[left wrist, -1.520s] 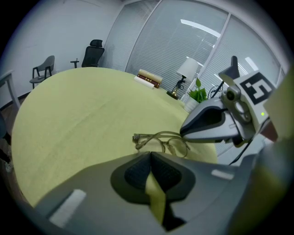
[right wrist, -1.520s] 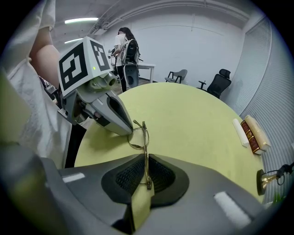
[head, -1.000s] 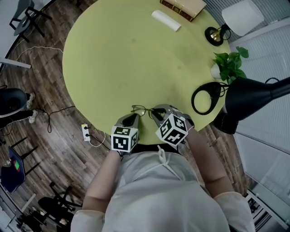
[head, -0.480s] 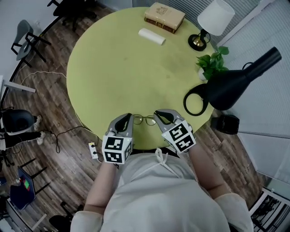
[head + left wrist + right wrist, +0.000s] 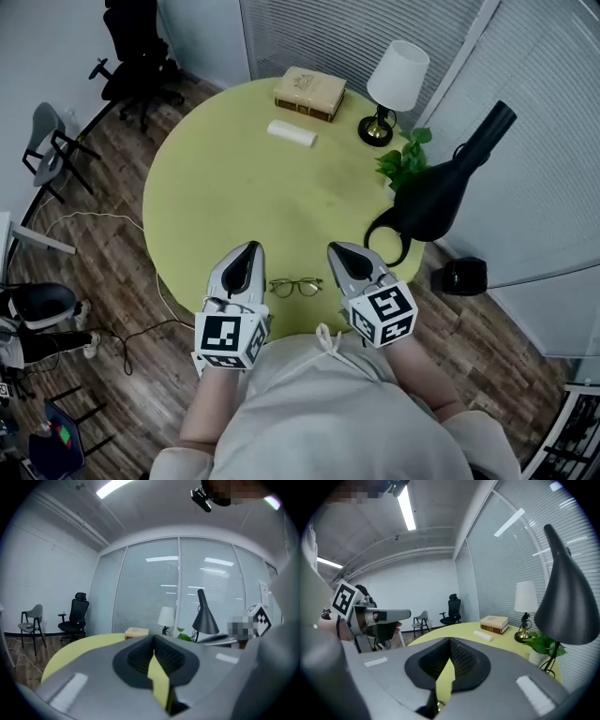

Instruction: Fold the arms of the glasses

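Note:
The glasses [image 5: 296, 286], thin-framed with two small lenses, lie on the round yellow-green table [image 5: 244, 187] near its front edge. They are too small to show how the arms sit. My left gripper [image 5: 249, 247] hovers just left of them, shut and empty. My right gripper [image 5: 336, 248] hovers just right of them, also shut with nothing in it. Neither touches the glasses. In the left gripper view the left gripper [image 5: 152, 639] has its jaws together, with only a sliver of table showing behind them. The right gripper [image 5: 449, 641] looks the same in the right gripper view.
At the table's far side lie a book [image 5: 309, 92], a white roll [image 5: 292, 133] and a small table lamp [image 5: 394, 89]. A potted plant [image 5: 401, 164] and a black desk lamp [image 5: 441, 202] stand at the right edge. Office chairs [image 5: 136, 56] stand on the wood floor.
Both grippers have drawn back from the glasses toward the person and apart; the glasses now lie free between them. The head view has lifted, showing more of the room.

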The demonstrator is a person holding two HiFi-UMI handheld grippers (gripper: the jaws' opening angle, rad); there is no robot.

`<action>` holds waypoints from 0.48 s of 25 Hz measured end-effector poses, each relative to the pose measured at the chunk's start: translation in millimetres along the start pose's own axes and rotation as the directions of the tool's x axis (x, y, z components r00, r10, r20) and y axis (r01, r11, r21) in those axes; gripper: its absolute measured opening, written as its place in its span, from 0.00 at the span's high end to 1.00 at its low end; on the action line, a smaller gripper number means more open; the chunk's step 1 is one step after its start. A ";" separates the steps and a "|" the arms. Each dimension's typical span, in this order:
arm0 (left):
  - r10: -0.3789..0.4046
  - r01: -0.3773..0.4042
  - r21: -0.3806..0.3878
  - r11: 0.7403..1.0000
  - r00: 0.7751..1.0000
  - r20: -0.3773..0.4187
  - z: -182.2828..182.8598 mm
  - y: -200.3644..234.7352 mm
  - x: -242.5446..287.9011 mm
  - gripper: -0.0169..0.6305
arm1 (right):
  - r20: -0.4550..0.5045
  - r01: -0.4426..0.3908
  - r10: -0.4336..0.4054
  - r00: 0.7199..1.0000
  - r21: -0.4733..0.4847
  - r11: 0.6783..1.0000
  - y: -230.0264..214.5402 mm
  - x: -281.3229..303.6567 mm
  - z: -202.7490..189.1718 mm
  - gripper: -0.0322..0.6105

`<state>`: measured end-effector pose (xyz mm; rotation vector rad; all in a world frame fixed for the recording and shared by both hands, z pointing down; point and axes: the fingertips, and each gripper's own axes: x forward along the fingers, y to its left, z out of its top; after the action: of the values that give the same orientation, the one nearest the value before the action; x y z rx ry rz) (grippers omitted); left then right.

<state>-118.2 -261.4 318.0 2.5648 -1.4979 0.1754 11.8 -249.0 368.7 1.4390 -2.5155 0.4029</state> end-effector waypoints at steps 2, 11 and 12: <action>-0.011 0.010 0.031 0.999 1.000 0.021 9.0 -3.8 -1.0 0.96 | 0.039 0.027 -0.027 0.999 -0.003 1.000 -0.4 -6.8 12.6 0.95; -0.031 0.029 0.059 0.998 0.999 0.024 14.6 -8.5 0.5 0.96 | 0.036 0.027 -0.024 0.999 -0.094 0.995 12.4 -5.7 19.7 0.95; -0.029 0.028 0.058 0.998 0.999 0.019 13.9 -7.9 1.6 0.96 | 0.033 0.025 -0.022 0.999 -0.099 0.995 12.5 -4.5 19.2 0.95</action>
<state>-110.3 -261.7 304.0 2.6390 -1.4834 0.1920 2.3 -245.9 347.6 1.4469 -2.5023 0.2493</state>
